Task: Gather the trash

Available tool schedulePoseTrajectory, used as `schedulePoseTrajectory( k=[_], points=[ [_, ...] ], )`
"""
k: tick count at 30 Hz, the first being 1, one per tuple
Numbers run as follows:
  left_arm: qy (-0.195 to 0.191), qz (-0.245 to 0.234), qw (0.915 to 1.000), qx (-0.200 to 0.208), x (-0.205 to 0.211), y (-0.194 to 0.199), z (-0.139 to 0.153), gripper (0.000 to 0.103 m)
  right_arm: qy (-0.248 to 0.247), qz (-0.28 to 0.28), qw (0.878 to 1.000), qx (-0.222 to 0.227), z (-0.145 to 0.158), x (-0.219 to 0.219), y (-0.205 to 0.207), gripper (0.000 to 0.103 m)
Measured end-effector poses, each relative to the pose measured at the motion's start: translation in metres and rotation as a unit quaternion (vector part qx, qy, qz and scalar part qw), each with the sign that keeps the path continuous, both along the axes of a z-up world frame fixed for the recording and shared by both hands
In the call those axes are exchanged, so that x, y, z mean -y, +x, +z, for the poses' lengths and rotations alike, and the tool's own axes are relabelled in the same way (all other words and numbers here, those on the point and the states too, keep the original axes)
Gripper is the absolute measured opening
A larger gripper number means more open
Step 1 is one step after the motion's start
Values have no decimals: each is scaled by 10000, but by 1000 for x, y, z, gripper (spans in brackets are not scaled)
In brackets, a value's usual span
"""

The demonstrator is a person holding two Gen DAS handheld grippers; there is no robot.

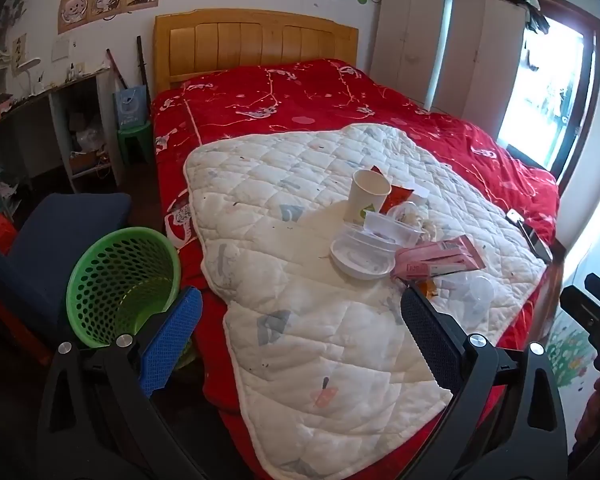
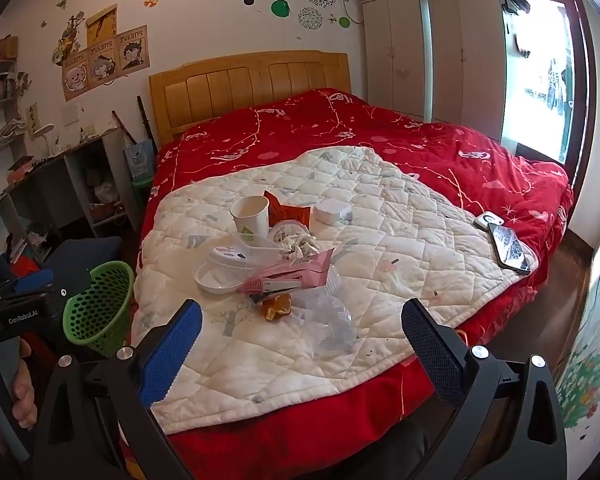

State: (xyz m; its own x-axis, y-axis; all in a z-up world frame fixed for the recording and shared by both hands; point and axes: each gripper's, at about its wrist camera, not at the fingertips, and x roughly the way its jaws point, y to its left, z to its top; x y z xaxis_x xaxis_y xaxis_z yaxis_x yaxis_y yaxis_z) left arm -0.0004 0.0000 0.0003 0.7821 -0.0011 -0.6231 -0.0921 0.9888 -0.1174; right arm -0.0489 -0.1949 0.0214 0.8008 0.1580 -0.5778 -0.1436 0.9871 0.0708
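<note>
Two grippers, left gripper (image 1: 300,312) & right gripper (image 2: 302,326), hover w/ jaws spread wide, nothing held. Trash sits mid-bed on the white quilted pad (image 2: 400,232): white paper cup (image 2: 250,216), crinkly pink wrapper (image 2: 288,276), clear thin plastic cup (image 2: 330,326), round white plastic lid (image 2: 216,276). All prob. light & crushable; cup best pinched at the rim, wrapper anywhere. Green perforated plastic basket (image 1: 120,284) stands beside the red bedspread (image 2: 420,136). Cracked phone (image 2: 510,252) lies near the pad's edge.

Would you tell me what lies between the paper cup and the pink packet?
Clear plastic tubs and crumpled paper lie between paper cup and pink packet, clearest in the right wrist view.
</note>
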Motion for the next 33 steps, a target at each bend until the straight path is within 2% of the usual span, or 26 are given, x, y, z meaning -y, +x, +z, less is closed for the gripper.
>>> schedulePoseTrajectory(
  k=[33],
  points=[
    [-24,107,9999,-100,-4,3,-1,98,12,2,10000,-3,0,-2,2,97]
  ],
)
